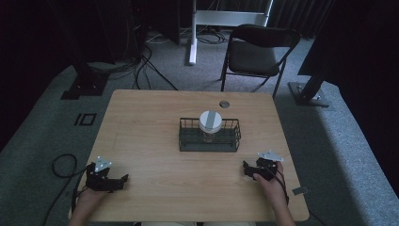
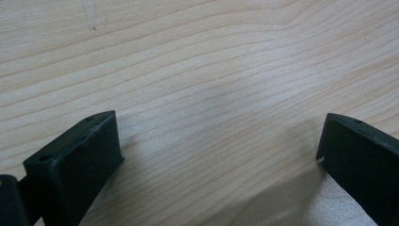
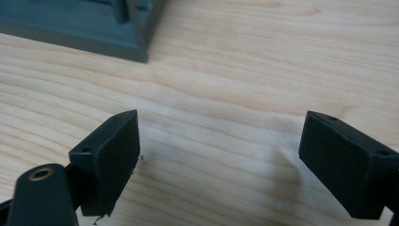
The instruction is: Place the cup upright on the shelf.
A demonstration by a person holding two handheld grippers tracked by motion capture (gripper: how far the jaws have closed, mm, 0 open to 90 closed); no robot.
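A dark wire basket [image 1: 189, 141] stands in the middle of the wooden table, and a jar with a white lid [image 1: 210, 121] stands upright inside it. My left gripper [image 1: 123, 180] rests on the table near the front left corner, open, with bare wood between its jaws [image 2: 221, 146]. My right gripper [image 1: 246, 168] lies near the front right, also open and holding nothing. In the right gripper view the basket's base corner [image 3: 94, 33] shows at the upper left, well ahead of the gripper [image 3: 221, 146].
A small round grommet [image 1: 224, 104] sits in the table's far edge. Beyond the table stands a black folding chair [image 1: 256, 52]. Cables [image 1: 61, 165] trail on the grey carpet at the left. A small tag [image 1: 299, 190] lies at the table's right front edge.
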